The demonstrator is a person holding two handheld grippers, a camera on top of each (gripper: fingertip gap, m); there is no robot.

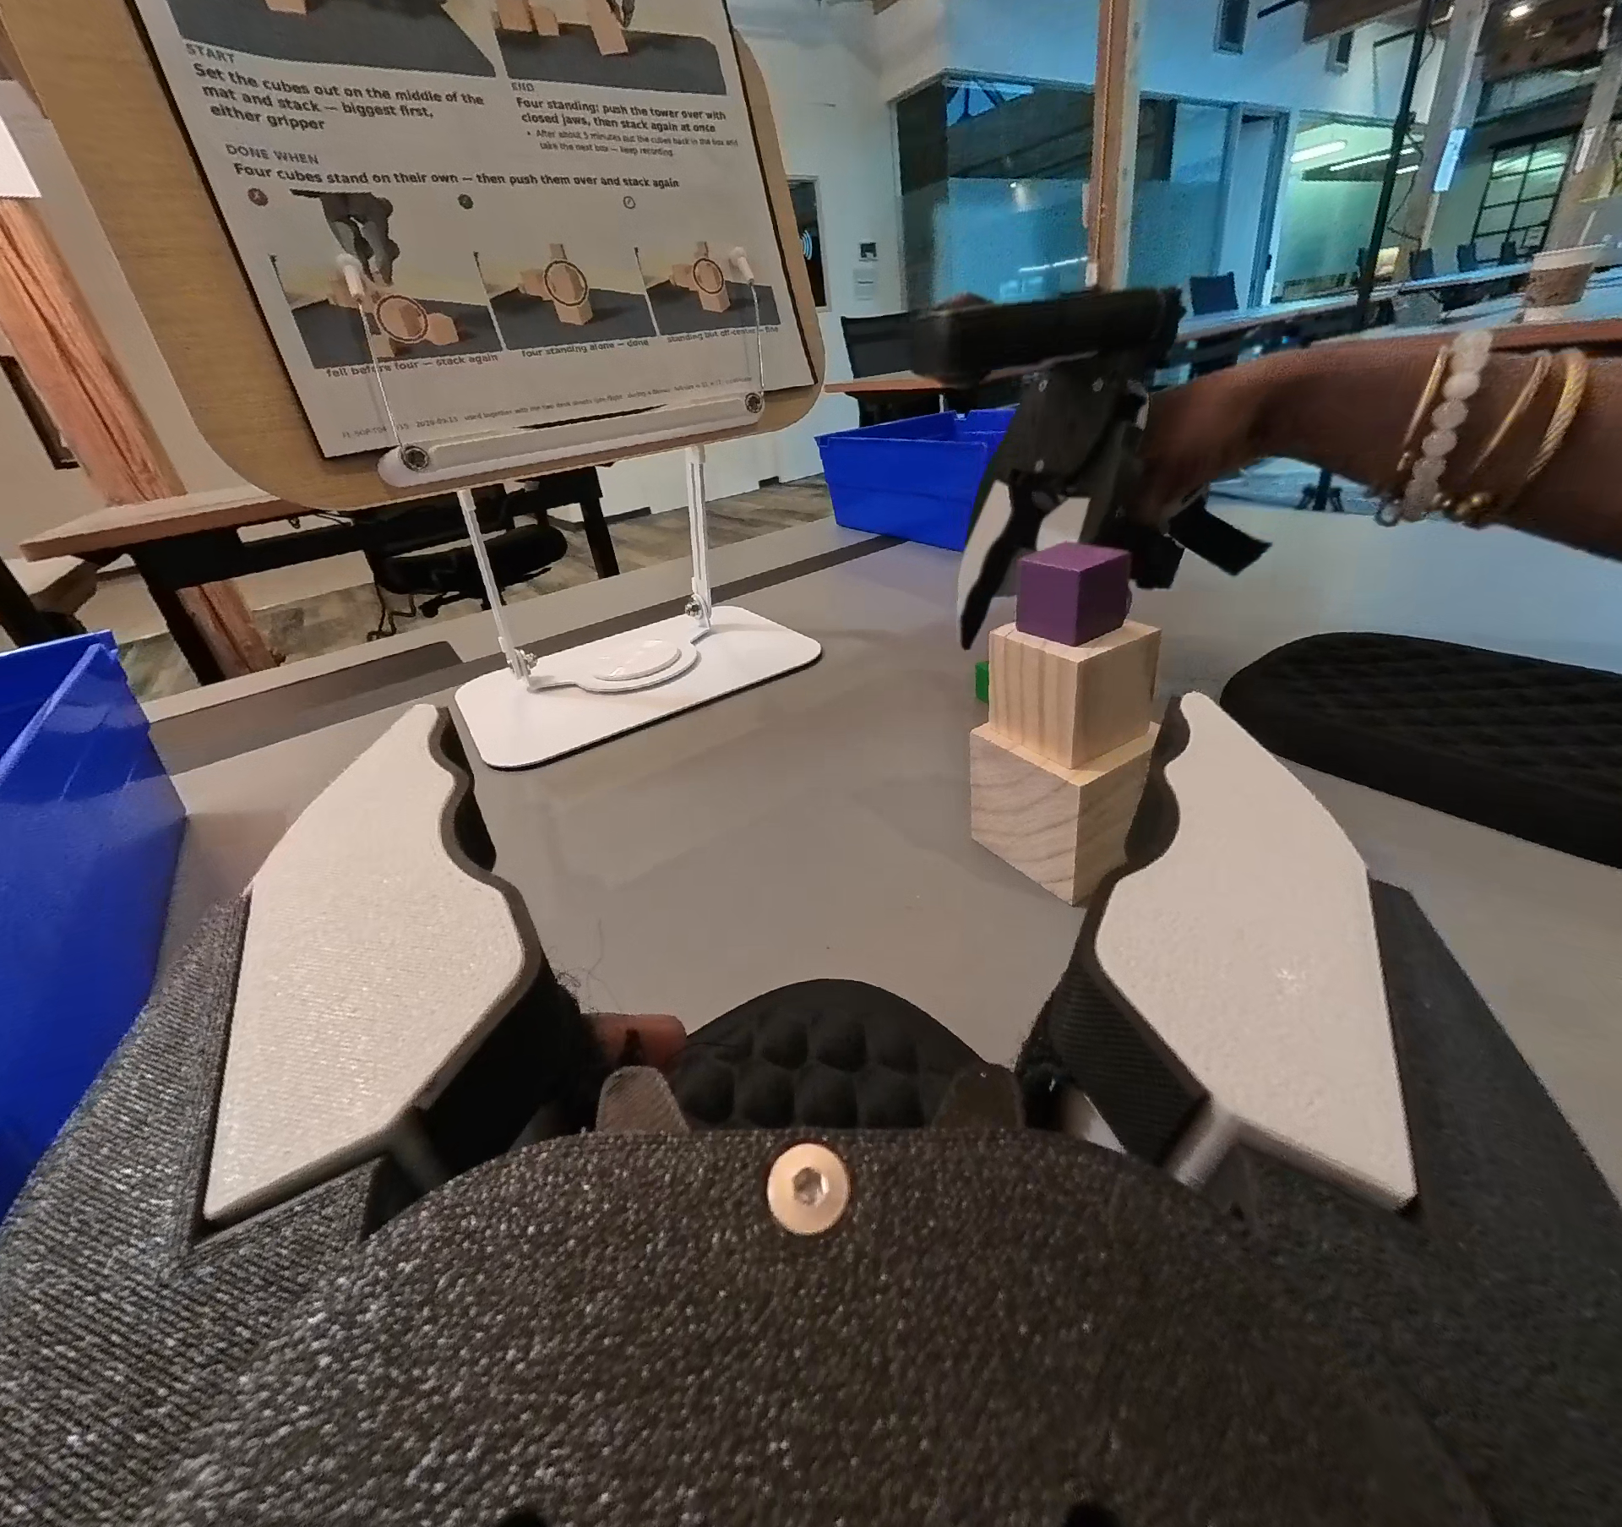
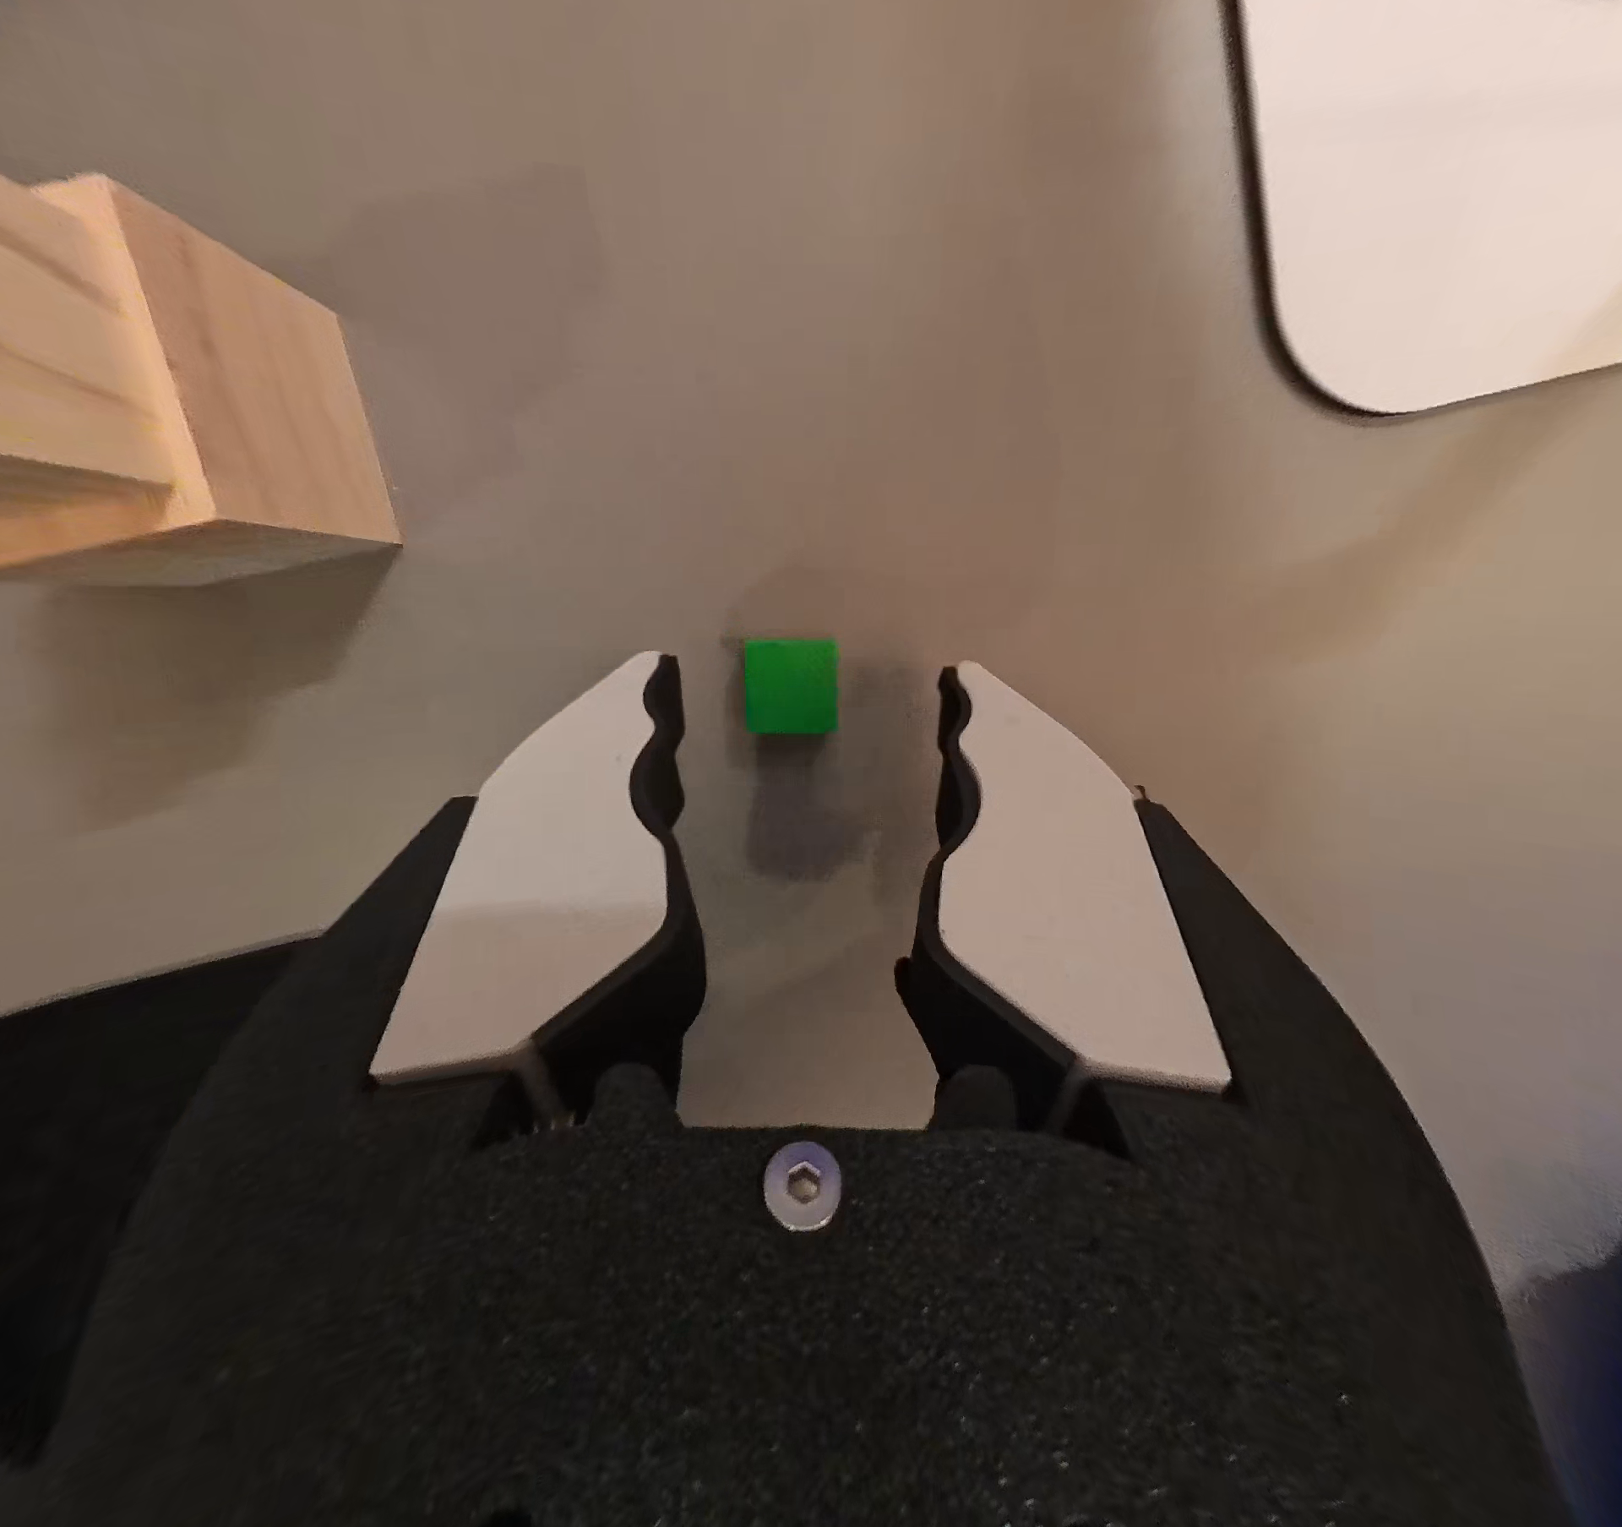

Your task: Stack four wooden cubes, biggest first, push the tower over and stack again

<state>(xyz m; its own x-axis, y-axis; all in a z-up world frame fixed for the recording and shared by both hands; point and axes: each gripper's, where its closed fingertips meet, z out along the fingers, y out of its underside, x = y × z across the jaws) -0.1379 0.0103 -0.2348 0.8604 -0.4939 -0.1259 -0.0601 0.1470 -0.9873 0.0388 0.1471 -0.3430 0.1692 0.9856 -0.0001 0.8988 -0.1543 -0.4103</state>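
A tower stands on the grey table (image 1: 746, 826): a large wooden cube (image 1: 1044, 818), a smaller wooden cube (image 1: 1071, 686) on it, and a purple cube (image 1: 1071, 594) on top. My left gripper (image 1: 807, 730) is wide open and empty, low over the table, with the tower next to its right finger (image 1: 1229, 870). My right gripper (image 2: 807, 677) is open and points down over a small green cube (image 2: 791, 686) lying on the table; its pads stand apart from the cube. In the left wrist view one of its fingers (image 1: 987, 572) hangs just behind the tower, with the green cube (image 1: 983, 681) below.
A white document stand (image 1: 632, 686) with an instruction sheet (image 1: 474, 168) stands behind; its base (image 2: 1422, 168) shows in the right wrist view, as do the wooden cubes (image 2: 219, 414). Blue bins sit at the left (image 1: 70, 853) and back (image 1: 904, 466). A black pad (image 1: 1422, 739) lies at the right.
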